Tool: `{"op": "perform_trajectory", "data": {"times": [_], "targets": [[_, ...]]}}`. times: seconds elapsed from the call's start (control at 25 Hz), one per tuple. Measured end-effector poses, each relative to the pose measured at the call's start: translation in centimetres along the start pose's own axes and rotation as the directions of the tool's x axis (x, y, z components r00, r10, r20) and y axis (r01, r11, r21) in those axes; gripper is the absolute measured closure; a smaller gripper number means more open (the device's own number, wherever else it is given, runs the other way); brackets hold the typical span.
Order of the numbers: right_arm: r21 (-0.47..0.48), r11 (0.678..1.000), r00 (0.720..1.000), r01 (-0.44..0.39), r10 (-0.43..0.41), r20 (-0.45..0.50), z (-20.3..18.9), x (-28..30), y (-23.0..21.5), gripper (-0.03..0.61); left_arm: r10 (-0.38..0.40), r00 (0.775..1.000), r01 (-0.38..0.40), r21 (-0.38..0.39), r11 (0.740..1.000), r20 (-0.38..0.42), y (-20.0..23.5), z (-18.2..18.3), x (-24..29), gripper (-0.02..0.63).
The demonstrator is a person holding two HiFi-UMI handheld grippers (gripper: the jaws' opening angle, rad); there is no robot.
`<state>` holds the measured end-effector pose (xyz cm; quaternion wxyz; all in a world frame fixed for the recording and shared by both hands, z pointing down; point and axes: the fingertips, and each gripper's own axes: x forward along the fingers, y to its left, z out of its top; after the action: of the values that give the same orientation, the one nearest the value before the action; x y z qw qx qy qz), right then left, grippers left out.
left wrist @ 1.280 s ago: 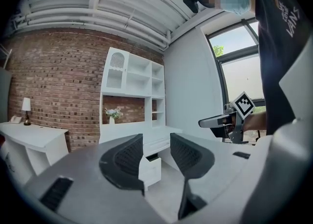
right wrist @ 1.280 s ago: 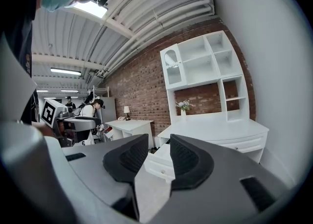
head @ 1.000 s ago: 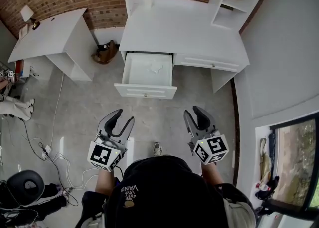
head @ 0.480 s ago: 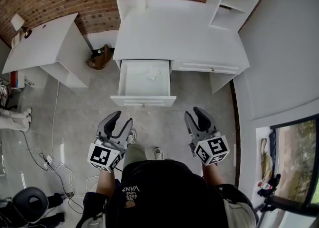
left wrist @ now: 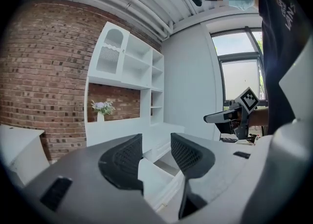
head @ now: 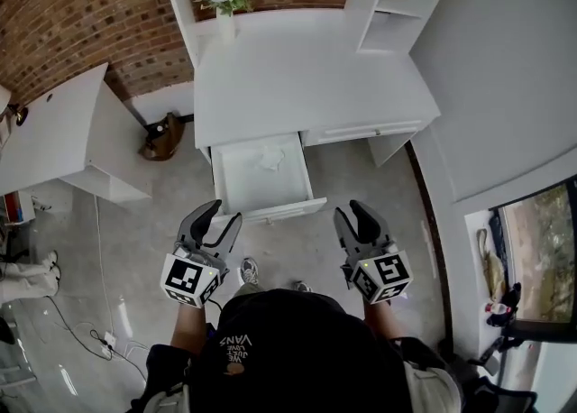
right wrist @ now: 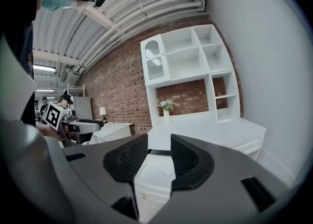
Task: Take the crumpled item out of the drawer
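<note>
The white desk's left drawer [head: 236, 188] stands pulled out, and a crumpled white item [head: 270, 160] lies inside near its back. My left gripper [head: 213, 220] hangs open just in front of the drawer's front panel, slightly to its left. My right gripper [head: 356, 219] is open too, to the right of the drawer front, over the floor. Nothing sits between either pair of jaws. In the left gripper view the open drawer [left wrist: 155, 176] shows between the jaws; the right gripper view shows the drawer's front [right wrist: 149, 189] below its jaws.
The white desk [head: 306, 87] carries a shelf unit [head: 386, 5] and a vase of flowers [head: 224, 1] against the brick wall. A second white table [head: 63, 136] stands left, with a brown bag [head: 164, 134] on the floor between. A shut drawer [head: 361, 131] is right of the open one.
The person has walked toward the desk; the open drawer now lies just ahead of both grippers. Both grippers stay open and empty, held as before.
</note>
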<state>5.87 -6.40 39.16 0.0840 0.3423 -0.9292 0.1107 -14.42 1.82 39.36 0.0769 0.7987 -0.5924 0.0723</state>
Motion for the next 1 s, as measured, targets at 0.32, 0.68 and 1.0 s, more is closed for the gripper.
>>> {"op": "perform_trajectory", "data": {"times": [0.32, 0.68, 1.0], "targets": [[0.044, 0.991, 0.992, 0.124, -0.125, 0.013, 0.1, 4.4, 2.5, 0.457, -0.14, 0.989, 0.141, 0.023, 0.99, -0.045, 6.5, -0.9, 2.6, 0.451], [0.078, 0.959, 0.962, 0.273, -0.273, -0.013, -0.9, 5.9, 3.6, 0.457, -0.265, 0.96, 0.27, 0.037, 0.962, -0.094, 10.7, -3.3, 6.6, 0.451], [0.095, 0.946, 0.95, 0.311, -0.309, -0.034, -1.5, 6.6, 2.5, 0.457, -0.291, 0.944, 0.303, 0.06, 0.951, -0.158, 11.7, -6.5, 10.8, 0.451]]}}
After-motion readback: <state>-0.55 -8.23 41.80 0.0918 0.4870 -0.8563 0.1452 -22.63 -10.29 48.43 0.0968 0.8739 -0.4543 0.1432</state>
